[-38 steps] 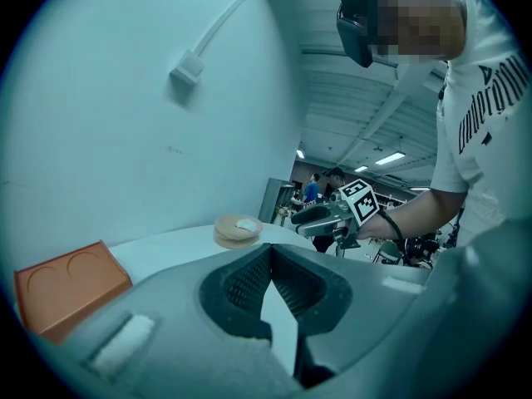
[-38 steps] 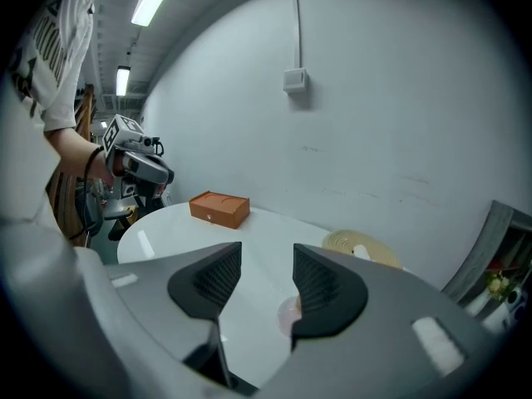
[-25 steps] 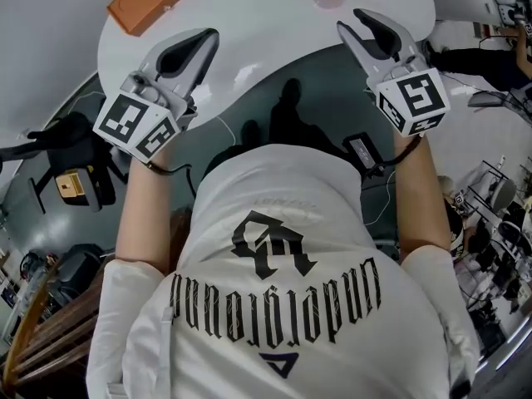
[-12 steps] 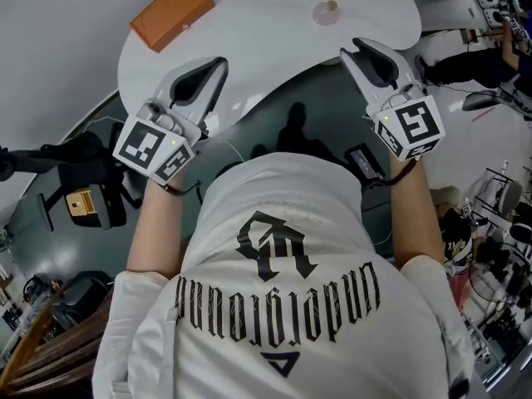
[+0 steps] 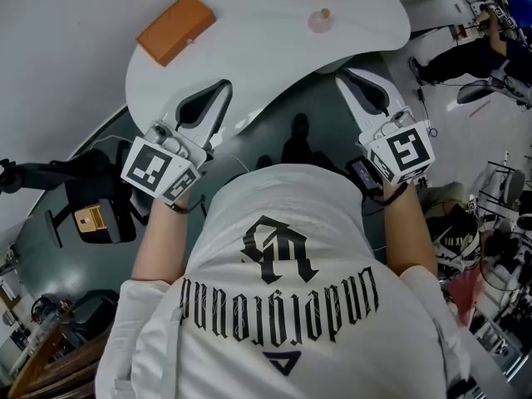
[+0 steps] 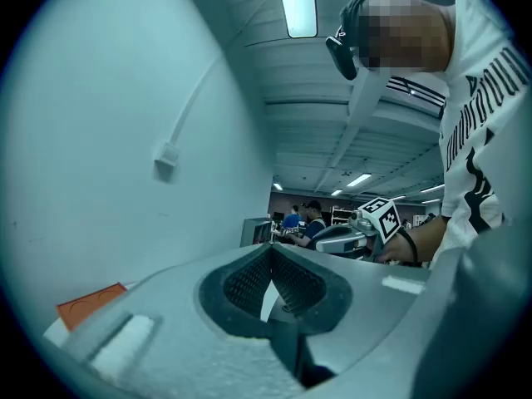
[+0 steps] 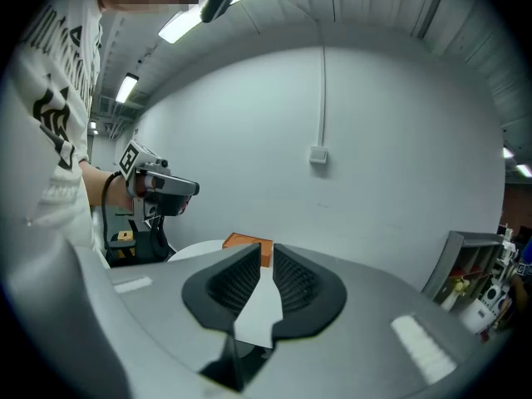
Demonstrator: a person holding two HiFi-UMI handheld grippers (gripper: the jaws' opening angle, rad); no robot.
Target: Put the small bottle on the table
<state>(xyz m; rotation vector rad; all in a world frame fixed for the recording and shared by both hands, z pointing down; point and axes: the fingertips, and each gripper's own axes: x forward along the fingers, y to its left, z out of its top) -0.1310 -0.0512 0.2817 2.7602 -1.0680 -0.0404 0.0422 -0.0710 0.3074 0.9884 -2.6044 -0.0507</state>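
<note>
White table (image 5: 249,52) carried the small bottle (image 5: 320,20), upright. We held the left tongs (image 5: 223,90) pressed together, empty; the right tongs (image 5: 342,78), just closing, stood slightly apart, empty.

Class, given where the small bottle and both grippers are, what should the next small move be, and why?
Probably just ease both grippers to rest. The small bottle stands on the white table, apart from both; the left gripper is shut and empty, the right gripper has just been closing its jaws on nothing.
</note>
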